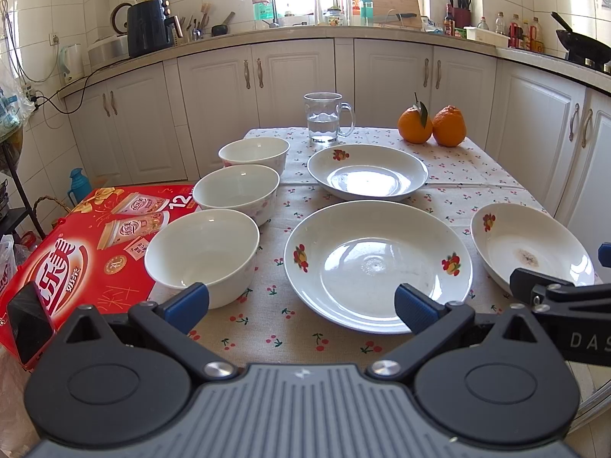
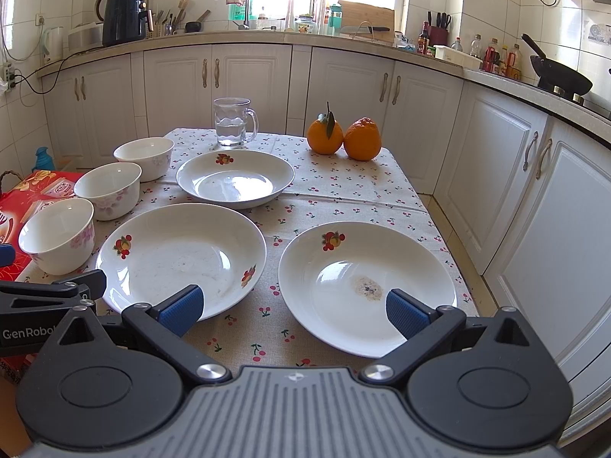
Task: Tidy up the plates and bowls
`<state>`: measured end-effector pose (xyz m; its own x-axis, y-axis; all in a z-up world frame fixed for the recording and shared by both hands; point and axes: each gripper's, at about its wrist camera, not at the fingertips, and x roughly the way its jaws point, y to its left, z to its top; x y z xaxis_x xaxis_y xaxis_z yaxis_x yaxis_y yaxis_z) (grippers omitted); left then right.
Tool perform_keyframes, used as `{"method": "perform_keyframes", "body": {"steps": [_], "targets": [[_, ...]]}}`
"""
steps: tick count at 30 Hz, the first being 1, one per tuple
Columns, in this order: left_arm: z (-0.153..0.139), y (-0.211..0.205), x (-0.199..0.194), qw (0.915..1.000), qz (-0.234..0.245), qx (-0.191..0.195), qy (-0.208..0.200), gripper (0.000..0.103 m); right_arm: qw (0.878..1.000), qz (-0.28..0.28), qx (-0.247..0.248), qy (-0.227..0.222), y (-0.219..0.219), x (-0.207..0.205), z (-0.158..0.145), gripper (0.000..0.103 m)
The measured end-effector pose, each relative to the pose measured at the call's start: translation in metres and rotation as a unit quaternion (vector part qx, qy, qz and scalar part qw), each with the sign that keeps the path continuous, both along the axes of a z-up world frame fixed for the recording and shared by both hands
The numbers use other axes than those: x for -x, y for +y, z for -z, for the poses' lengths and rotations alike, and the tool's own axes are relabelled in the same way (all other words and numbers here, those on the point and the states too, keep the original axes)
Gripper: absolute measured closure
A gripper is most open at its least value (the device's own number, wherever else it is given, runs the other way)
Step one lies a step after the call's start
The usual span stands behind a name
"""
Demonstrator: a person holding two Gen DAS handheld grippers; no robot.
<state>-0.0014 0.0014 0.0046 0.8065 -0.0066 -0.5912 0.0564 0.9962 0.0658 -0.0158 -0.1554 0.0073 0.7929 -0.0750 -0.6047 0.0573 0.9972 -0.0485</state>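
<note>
We hold our left gripper wide open and empty above the near table edge, the nearest bowl just ahead of its left finger and the big plate ahead of its right. Our right gripper, equally wide and empty, hovers between that plate and the stained plate.

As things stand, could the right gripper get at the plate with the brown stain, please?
Probably yes: the right gripper is open, the stained plate lies just ahead beneath its right finger, and nothing stands between them.
</note>
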Motion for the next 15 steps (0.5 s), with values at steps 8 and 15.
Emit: {"method": "perform_keyframes", "body": {"steps": [8,15], "targets": [[-0.0001,-0.0001,-0.0002,1.0,0.0,0.0,0.0,0.001,1.0,0.0,-0.001,0.0,0.0001,0.0002,0.0,0.0],[0.0015,0.0,-0.0004,1.0,0.0,-0.001,0.001,0.001,1.0,0.0,-0.001,0.001,0.0002,0.0006,-0.0001,0.0]]}}
